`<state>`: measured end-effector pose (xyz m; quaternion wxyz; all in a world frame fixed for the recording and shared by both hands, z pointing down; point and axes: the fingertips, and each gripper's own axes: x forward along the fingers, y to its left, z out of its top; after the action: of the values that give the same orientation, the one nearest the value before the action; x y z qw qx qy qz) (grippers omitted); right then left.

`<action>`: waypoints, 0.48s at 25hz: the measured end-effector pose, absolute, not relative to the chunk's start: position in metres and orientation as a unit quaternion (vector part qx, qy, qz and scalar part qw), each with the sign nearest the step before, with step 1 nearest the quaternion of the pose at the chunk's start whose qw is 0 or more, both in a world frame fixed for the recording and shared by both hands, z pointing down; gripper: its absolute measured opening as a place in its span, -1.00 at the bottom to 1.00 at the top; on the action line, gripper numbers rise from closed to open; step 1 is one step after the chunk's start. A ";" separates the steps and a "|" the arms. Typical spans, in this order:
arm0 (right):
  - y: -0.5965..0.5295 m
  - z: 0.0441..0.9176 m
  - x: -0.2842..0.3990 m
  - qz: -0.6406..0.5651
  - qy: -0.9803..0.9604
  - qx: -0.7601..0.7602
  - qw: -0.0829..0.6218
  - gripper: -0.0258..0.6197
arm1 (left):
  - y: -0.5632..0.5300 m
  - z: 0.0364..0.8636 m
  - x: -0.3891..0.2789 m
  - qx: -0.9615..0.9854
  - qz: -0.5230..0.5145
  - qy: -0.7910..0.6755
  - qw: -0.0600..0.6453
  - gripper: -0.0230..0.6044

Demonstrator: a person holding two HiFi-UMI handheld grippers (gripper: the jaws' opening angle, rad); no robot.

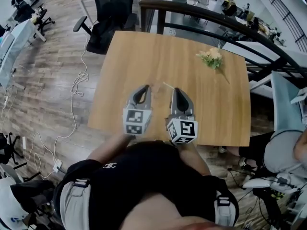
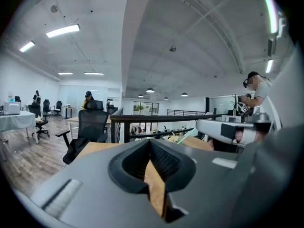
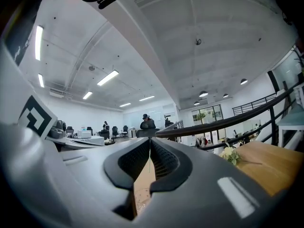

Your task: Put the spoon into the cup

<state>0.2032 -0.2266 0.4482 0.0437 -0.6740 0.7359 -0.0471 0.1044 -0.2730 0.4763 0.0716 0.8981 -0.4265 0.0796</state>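
Observation:
No cup shows in any view. My right gripper (image 1: 175,90) hovers over the near part of the wooden table (image 1: 144,51), its jaws closed together. A thin pale stick (image 1: 168,86), possibly the spoon's handle, pokes out from its tip toward the far left. That stick (image 2: 187,133) also shows in the left gripper view, beside the right gripper. My left gripper (image 1: 145,86) hangs just left of it, jaws shut with nothing between them. Each gripper view shows its own pads met at the tip, in the left (image 2: 150,141) and the right (image 3: 150,140).
A small bunch of pale flowers (image 1: 211,58) lies at the table's far right. A black office chair (image 1: 112,13) stands behind the far edge, and a dark railing (image 1: 201,16) runs past it. Cables (image 1: 79,80) trail on the floor at the left. Another person (image 1: 288,147) sits at the right.

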 end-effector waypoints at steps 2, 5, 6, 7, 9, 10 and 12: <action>-0.237 0.450 0.212 -0.051 0.743 -0.665 0.049 -0.89 | -0.283 0.478 0.111 0.891 0.085 -0.441 0.071 -0.89; -0.250 0.455 0.227 -0.062 0.753 -0.653 0.053 -0.89 | -0.294 0.479 0.122 0.881 0.091 -0.459 0.067 -0.89; -0.254 0.456 0.231 -0.066 0.756 -0.649 0.054 -0.89 | -0.297 0.479 0.126 0.879 0.091 -0.464 0.067 -0.89; -0.259 0.456 0.235 -0.068 0.760 -0.644 0.056 -0.89 | -0.299 0.478 0.128 0.876 0.091 -0.468 0.066 -0.89; -0.268 0.458 0.239 -0.074 0.768 -0.634 0.059 -0.89 | -0.303 0.477 0.130 0.872 0.095 -0.477 0.065 -0.89; -0.272 0.459 0.239 -0.076 0.771 -0.629 0.060 -0.89 | -0.304 0.477 0.130 0.869 0.097 -0.481 0.064 -0.89; -0.279 0.461 0.239 -0.079 0.776 -0.622 0.061 -0.89 | -0.308 0.478 0.128 0.865 0.103 -0.486 0.063 -0.89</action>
<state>0.2389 -0.2791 0.4606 0.0607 -0.6223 0.7764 -0.0792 0.1281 -0.3077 0.4780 0.0631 0.8653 -0.4865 0.1030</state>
